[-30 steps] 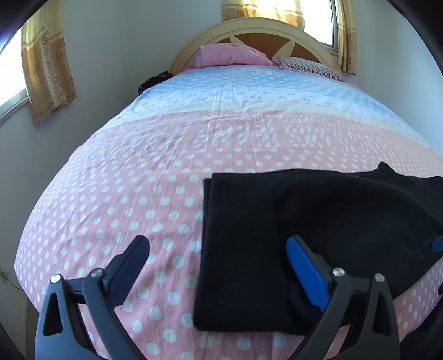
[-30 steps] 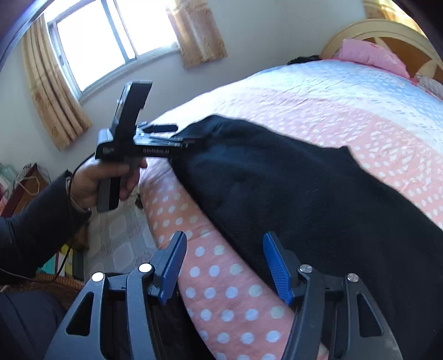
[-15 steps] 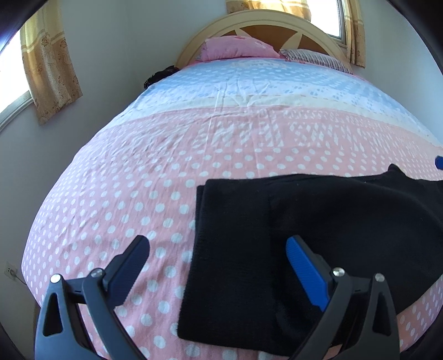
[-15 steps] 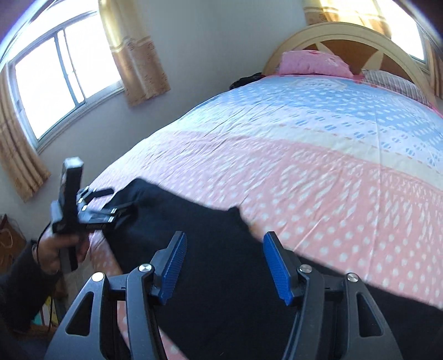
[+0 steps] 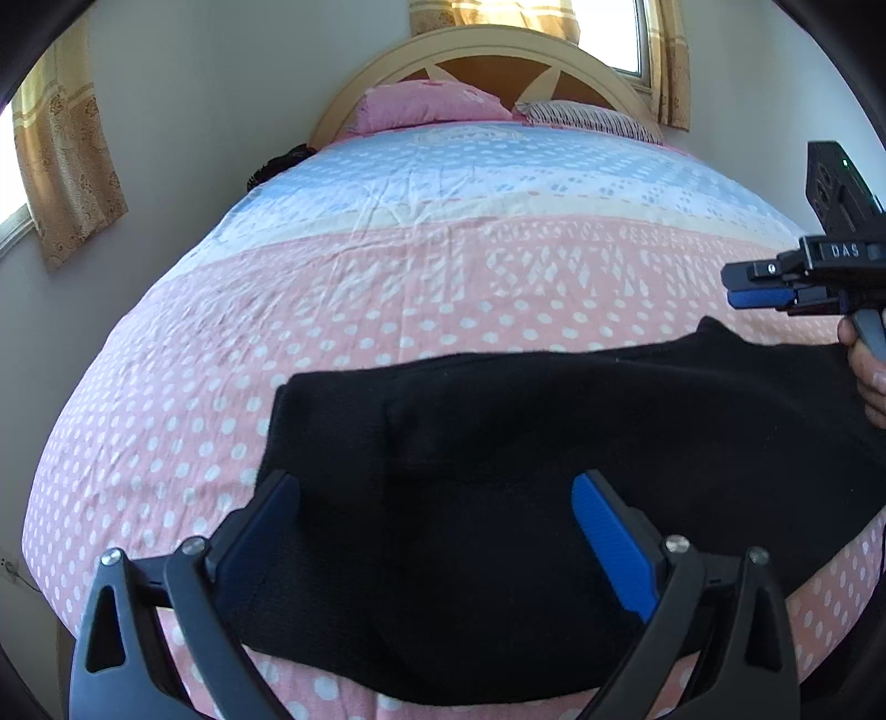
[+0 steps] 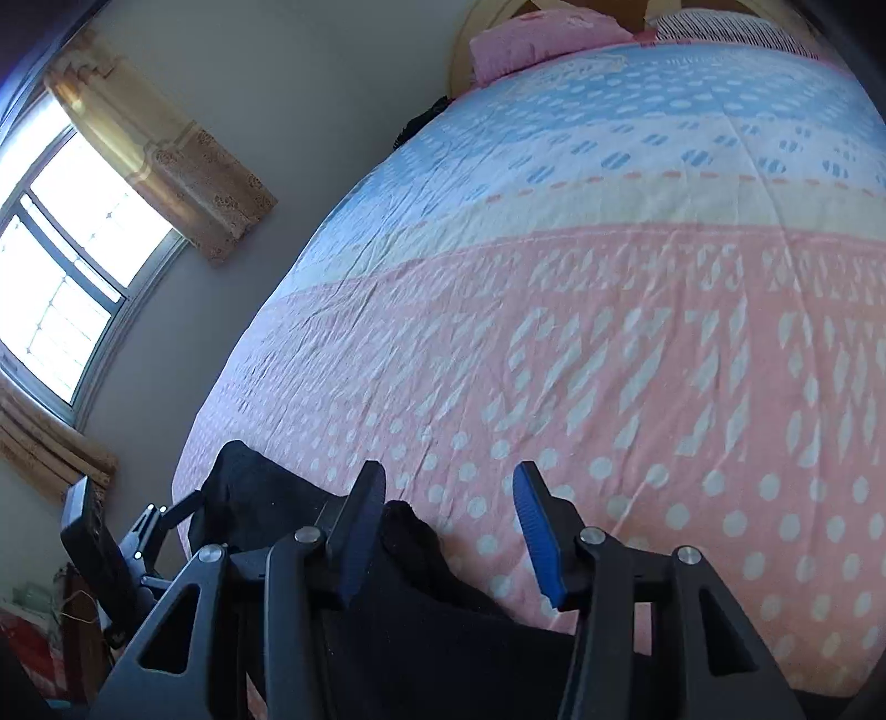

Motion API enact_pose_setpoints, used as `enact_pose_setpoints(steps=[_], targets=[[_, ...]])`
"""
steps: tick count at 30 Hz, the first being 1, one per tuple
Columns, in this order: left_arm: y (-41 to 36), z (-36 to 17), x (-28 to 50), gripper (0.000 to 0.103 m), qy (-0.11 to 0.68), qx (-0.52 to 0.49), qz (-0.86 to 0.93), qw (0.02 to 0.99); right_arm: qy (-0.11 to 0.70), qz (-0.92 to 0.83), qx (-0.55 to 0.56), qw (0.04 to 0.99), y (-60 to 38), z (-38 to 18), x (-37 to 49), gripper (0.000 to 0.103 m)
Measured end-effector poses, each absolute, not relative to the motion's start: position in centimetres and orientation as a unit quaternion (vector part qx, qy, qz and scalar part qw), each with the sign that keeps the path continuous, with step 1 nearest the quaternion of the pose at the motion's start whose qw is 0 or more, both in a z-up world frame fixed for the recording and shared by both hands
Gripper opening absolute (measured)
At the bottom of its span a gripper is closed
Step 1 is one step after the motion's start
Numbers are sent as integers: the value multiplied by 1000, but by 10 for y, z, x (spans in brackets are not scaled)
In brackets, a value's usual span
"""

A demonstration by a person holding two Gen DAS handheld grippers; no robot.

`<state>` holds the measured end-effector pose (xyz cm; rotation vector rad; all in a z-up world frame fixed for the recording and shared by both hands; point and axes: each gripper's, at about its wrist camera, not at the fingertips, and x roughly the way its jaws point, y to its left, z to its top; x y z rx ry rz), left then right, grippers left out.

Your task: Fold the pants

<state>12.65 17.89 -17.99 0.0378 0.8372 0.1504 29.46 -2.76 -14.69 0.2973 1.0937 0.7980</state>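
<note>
black pants [image 5: 554, 443] flat on bed [image 5: 443, 277], both grippers' jaws spread apart, empty

This is a bedroom in a home. A wide bed [image 5: 387, 288] fills the room, spread with a cotton sheet of pink with white dots at the foot end and pale blue with white marks toward the head. At the head end stands an arched, cream-painted wooden headboard [image 5: 487, 50] with brown panels, and against it lie a pink pillow [image 5: 426, 105] and a striped pillow [image 5: 587, 119]. Plain light-grey walls close it in. Beside the bed's left edge is a metal-framed sliding window [image 6: 66, 277] hung with short gold patterned curtains [image 6: 166, 149]; another curtained window [image 5: 659, 50] sits behind the headboard.
</note>
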Motion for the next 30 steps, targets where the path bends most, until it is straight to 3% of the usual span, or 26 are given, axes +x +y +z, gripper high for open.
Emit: enact_pose_setpoints(steps=[7, 9, 10, 12, 16, 23, 25, 28, 30], targets=[[185, -185, 125, 102, 405, 5, 68, 912, 531, 403, 162, 728, -7, -160, 296, 45], [187, -186, 124, 103, 404, 1, 67, 912, 545, 407, 143, 719, 3, -166, 290, 28], [187, -187, 124, 103, 403, -1, 67, 913, 550, 407, 135, 716, 7, -168, 288, 12], [187, -187, 123, 103, 402, -1, 67, 913, 546, 410, 140, 717, 8, -168, 285, 8], [188, -188, 122, 103, 399, 1, 65, 915, 512, 402, 162, 742, 1, -149, 290, 5], [187, -187, 123, 103, 401, 1, 69, 914, 524, 382, 104, 754, 14, -168, 289, 6], [184, -182, 123, 103, 403, 3, 75, 912, 516, 378, 109, 761, 7, -163, 287, 12], [173, -166, 117, 103, 386, 11, 72, 920, 492, 360, 97, 787, -18, -147, 280, 70], [161, -155, 115, 103, 372, 25, 64, 926, 470, 365, 94, 798, -41, -135, 274, 70]])
